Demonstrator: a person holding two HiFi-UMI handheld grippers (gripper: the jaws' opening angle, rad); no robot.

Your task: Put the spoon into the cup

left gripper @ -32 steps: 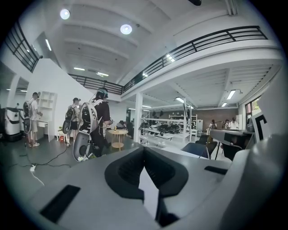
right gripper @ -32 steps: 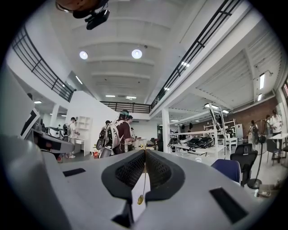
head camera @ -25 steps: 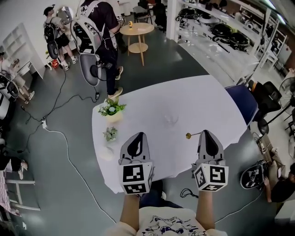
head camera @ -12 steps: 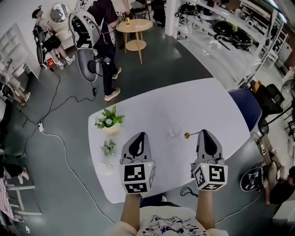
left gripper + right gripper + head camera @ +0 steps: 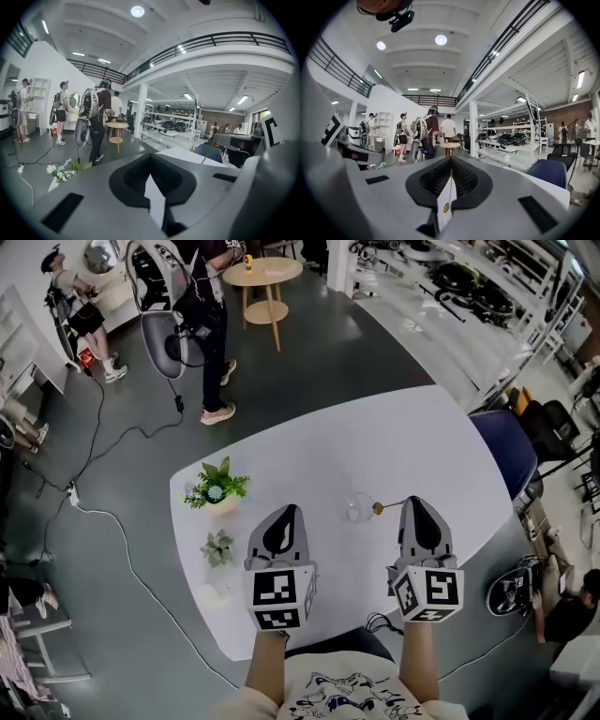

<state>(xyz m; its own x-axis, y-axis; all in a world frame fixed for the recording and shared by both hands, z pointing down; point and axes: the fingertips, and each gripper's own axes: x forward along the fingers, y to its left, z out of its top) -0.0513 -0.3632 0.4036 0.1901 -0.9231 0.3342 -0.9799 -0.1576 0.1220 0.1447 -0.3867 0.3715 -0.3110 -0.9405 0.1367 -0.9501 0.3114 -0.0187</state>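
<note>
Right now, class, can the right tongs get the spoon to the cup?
Probably yes: the cup stands on the table just beyond the spoon held in the right tongs, with nothing between them.

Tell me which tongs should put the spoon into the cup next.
Right. The right tongs grip the spoon, its bowl beside the clear cup; the left tongs hold nothing and sit farther off.

Grey floor [image 5: 309, 381], round wooden side table [image 5: 266, 272]

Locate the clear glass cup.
Head view: the clear glass cup stands on the white table, just left of the gold spoon held by the right gripper.
</note>
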